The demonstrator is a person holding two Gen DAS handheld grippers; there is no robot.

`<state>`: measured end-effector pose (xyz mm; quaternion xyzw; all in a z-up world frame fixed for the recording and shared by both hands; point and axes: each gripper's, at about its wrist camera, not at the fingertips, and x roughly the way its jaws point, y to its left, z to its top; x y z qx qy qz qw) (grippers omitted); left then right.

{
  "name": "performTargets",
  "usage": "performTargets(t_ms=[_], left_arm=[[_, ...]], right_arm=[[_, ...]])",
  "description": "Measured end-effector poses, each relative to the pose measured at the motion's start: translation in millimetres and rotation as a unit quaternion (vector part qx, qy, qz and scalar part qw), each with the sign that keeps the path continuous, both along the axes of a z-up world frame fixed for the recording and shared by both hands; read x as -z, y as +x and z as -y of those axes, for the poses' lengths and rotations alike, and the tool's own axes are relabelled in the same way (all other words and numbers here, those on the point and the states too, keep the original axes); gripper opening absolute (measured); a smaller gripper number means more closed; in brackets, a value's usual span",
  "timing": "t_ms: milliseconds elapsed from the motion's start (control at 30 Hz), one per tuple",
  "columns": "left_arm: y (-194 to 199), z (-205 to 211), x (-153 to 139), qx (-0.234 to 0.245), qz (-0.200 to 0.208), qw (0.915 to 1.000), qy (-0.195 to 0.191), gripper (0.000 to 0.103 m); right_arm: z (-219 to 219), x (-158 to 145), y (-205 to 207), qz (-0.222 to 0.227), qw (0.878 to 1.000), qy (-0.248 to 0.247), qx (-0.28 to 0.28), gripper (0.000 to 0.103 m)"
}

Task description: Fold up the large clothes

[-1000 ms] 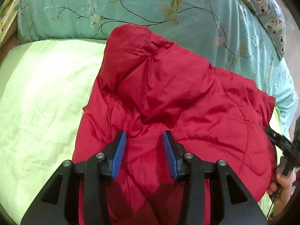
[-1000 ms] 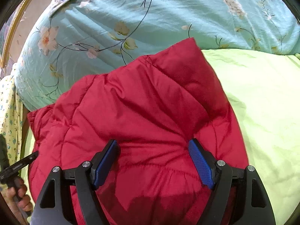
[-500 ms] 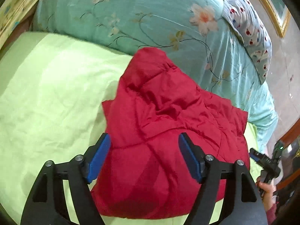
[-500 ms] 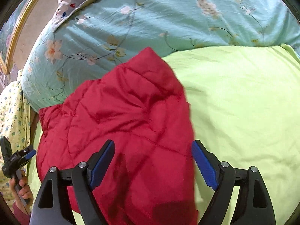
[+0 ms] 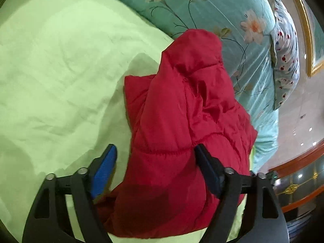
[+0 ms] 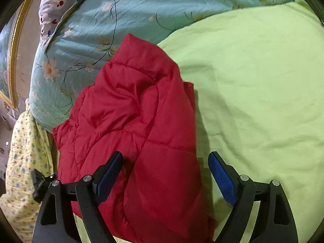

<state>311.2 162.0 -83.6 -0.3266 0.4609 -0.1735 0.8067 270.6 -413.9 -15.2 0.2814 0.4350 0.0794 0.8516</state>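
— How do the left gripper's (image 5: 155, 162) jaws stand?

— Spread and opening wider. The red quilted puffer jacket (image 5: 182, 133) bulges up between them, nearer the right-hand blue pad; I can't tell whether it touches that pad. The other pad hangs over the lime-green bedsheet (image 5: 60, 70), apart from the fabric.

— And the right gripper (image 6: 165, 170)?

— Also opening, jaws wide. The jacket's (image 6: 141, 121) edge runs between them: one pad sits over red fabric, the other over bare sheet (image 6: 253, 81), clear of the cloth.

— Where is the jacket lying?

— Folded in a heap on the sheet, its far end against the teal floral quilt (image 5: 212, 10).
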Motion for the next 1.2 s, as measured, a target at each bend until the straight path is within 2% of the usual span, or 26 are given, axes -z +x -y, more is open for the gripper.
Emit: performTargets(t_ms=[167,233,433,600,700,767,800,833,867,900,967,1067,1200], left_arm=[[15,1,12,0.015,-0.009,0.9986,-0.05,0.083],[19,2,16,0.02,-0.012,0.9977,-0.063,0.083],[27,8,20,0.029,-0.014,0.997,-0.071,0.084],[34,7,29,0.032,-0.028,0.994,-0.101,0.085],[37,11,30,0.04,-0.027,0.9945,-0.093,0.085],[37,13,26,0.048,-0.016,0.995,-0.087,0.078],[36,13,24,0.051,-0.011,0.9951,-0.084,0.07],[35,15,20,0.053,-0.004,0.9954,-0.08,0.063],[32,17,16,0.055,0.003,0.9955,-0.077,0.059],[29,18,11,0.057,0.009,0.9956,-0.074,0.055],[23,21,2,0.057,0.017,0.9958,-0.07,0.051],[13,20,-9,0.06,0.023,0.9954,-0.072,0.045],[-13,19,-30,0.072,0.04,0.9939,-0.074,0.043]], right_arm=[[3,23,18,-0.036,0.998,0.058,-0.013,0.095],[3,26,22,-0.038,0.997,0.07,-0.013,0.097],[-1,27,33,-0.036,0.996,0.075,-0.018,0.099],[-5,30,47,-0.043,0.995,0.086,-0.027,0.101],[-10,32,52,-0.043,0.994,0.09,-0.037,0.101],[-16,33,54,-0.042,0.994,0.088,-0.049,0.095],[-17,33,53,-0.041,0.994,0.084,-0.052,0.092],[-17,32,52,-0.039,0.994,0.085,-0.056,0.084],[-16,31,50,-0.036,0.993,0.092,-0.058,0.075],[-15,31,47,-0.034,0.993,0.101,-0.059,0.07],[-14,26,42,-0.029,0.991,0.117,-0.062,0.054],[-15,15,31,-0.023,0.99,0.122,-0.064,0.046],[-22,-4,8,-0.011,0.99,0.121,-0.076,0.042]])
